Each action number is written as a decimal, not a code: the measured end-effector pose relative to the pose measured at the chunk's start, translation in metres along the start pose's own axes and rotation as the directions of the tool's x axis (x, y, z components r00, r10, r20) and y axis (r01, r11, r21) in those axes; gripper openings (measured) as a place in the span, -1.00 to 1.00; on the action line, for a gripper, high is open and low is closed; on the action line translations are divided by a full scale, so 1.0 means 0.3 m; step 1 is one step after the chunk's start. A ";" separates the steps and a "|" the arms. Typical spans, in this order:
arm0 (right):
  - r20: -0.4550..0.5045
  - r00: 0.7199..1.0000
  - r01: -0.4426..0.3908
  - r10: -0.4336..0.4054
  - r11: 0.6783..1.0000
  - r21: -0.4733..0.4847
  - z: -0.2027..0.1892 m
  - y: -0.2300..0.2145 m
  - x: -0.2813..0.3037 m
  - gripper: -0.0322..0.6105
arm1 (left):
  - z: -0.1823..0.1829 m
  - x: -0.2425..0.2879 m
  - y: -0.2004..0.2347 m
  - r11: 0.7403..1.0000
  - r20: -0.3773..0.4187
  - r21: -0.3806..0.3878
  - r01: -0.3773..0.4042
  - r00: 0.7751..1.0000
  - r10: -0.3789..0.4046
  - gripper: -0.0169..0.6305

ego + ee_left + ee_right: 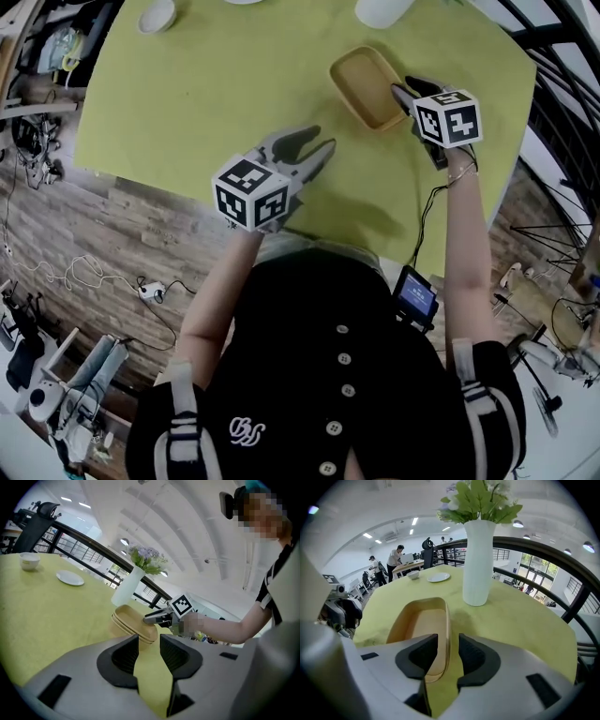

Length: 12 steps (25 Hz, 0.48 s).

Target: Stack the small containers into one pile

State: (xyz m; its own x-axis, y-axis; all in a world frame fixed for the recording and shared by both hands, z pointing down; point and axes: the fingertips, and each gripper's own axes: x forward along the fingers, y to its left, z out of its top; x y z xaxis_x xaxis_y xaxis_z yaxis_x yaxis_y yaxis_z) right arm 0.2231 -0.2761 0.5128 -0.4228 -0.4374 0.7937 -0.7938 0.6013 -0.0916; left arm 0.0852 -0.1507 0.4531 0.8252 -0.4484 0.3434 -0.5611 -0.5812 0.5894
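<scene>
A pile of tan oblong containers (367, 86) sits nested on the yellow-green tablecloth (216, 84) at the far right. In the left gripper view the pile (133, 623) shows layered rims. My right gripper (410, 97) is at its right end, jaws open astride the top container's rim (444, 620); the pads stand apart from the rim on both sides. My left gripper (314, 148) hovers open over bare cloth to the left of the pile, with nothing between its fingers (126, 654).
A white vase (478, 564) with flowers stands just beyond the pile. A small white bowl (157, 15) and a white plate (70, 578) lie at the table's far left. A black railing (543, 555) runs behind the table. The table's near edge (169, 173) borders wood flooring.
</scene>
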 end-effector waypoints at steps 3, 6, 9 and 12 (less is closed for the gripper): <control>0.039 0.999 0.005 -0.006 1.000 0.027 0.001 0.016 -0.020 -0.42 | 0.005 -0.015 0.001 1.000 -0.002 0.009 0.005 1.000 -0.005 -0.52; 0.068 0.998 0.005 -0.007 0.999 0.036 -0.002 0.035 -0.046 -0.42 | 0.015 -0.024 -0.009 0.999 -0.005 0.027 0.020 1.000 -0.020 -0.52; 0.095 0.995 0.014 -0.017 0.999 0.031 0.016 0.059 -0.083 -0.42 | 0.020 -0.045 -0.014 0.998 -0.013 0.043 0.037 0.999 -0.036 -0.52; 0.135 0.990 0.021 -0.025 0.999 0.032 0.045 0.073 -0.123 -0.42 | 0.026 -0.054 -0.013 0.997 -0.020 0.051 0.054 0.998 -0.053 -0.52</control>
State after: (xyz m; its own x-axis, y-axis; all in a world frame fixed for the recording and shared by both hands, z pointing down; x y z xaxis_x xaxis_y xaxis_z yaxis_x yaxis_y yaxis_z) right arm 0.2154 -0.2559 0.4732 -0.4583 -0.5385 0.7070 -0.8158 0.5706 -0.0942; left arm 0.0735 -0.1464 0.4396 0.8550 -0.4035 0.3258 -0.5182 -0.6385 0.5690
